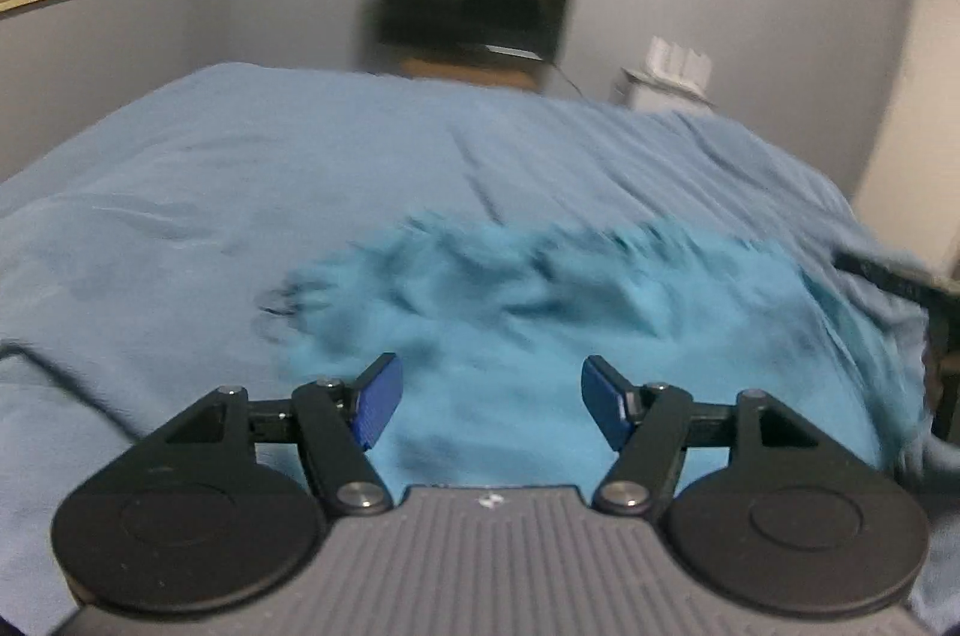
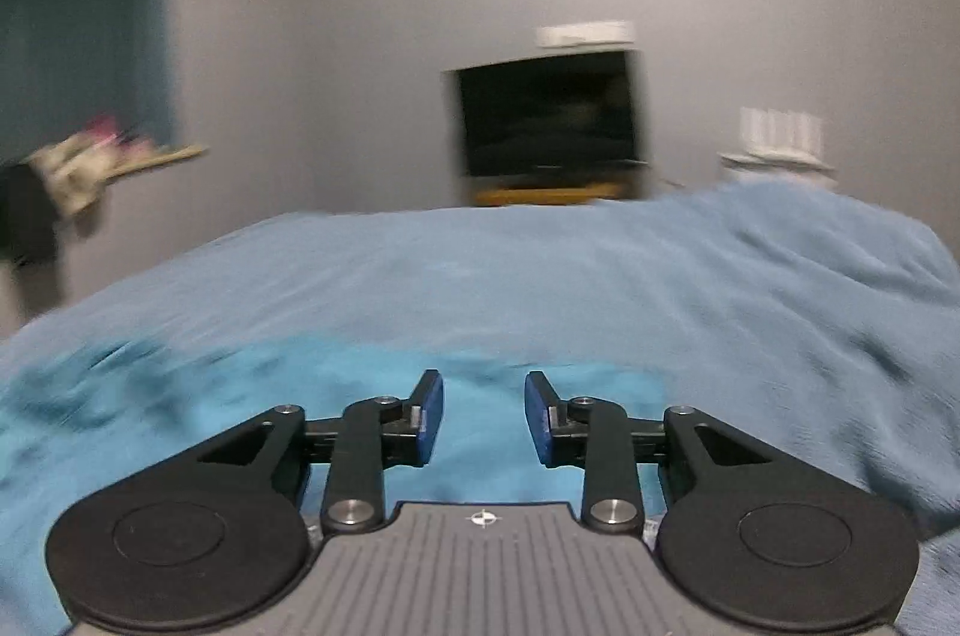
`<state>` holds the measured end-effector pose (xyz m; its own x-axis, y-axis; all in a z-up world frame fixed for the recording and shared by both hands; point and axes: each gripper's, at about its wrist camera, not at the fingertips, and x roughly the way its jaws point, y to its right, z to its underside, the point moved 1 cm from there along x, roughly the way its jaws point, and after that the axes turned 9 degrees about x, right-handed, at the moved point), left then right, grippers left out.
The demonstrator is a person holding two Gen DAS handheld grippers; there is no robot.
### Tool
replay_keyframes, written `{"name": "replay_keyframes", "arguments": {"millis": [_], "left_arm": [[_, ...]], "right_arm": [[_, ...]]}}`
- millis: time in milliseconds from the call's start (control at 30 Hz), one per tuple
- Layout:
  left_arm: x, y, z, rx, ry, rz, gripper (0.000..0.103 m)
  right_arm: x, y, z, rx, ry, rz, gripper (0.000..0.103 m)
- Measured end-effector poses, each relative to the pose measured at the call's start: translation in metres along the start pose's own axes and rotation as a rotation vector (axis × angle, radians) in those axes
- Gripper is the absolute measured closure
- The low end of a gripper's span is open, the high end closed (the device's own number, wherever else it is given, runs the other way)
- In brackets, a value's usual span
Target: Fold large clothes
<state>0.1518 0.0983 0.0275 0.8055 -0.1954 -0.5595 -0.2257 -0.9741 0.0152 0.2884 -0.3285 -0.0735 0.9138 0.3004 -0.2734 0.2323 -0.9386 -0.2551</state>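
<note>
Left gripper: left gripper (image 1: 491, 399) gapes wide with nothing between its blue pads, above the garment.
Right gripper: right gripper (image 2: 483, 417) stands partly apart, also empty.
Garment: the turquoise garment (image 1: 540, 312) lies rumpled on the bed (image 1: 240, 168), at 12 o'clock of the left gripper; its flatter edge (image 2: 540, 372) is just beyond the right one.
Beyond: dark television (image 1: 474, 0) at 12 o'clock against the wall.
Doing it well: I'd spread the cloth flat first, then pinch two matching corners, one per gripper, before folding.
</note>
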Motion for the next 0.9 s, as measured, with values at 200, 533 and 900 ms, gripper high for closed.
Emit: {"name": "replay_keyframes", "arguments": {"millis": [200,533,900], "left_arm": [[0.056,0.037,0.039,0.06,-0.117,-0.03,0.038],[0.083,0.017,0.069,0.047,-0.143,-0.115,0.032],[0.069,0.034,0.074,0.092,-0.116,-0.197,0.024]], "right_arm": [[0.007,-0.051,0.054,-0.28,-0.144,-0.006,0.069],[0.066,-0.003,0.076,-0.233,-0.151,0.338,0.069],[0.02,0.03,0.052,0.112,-0.118,0.285,0.047]]}}
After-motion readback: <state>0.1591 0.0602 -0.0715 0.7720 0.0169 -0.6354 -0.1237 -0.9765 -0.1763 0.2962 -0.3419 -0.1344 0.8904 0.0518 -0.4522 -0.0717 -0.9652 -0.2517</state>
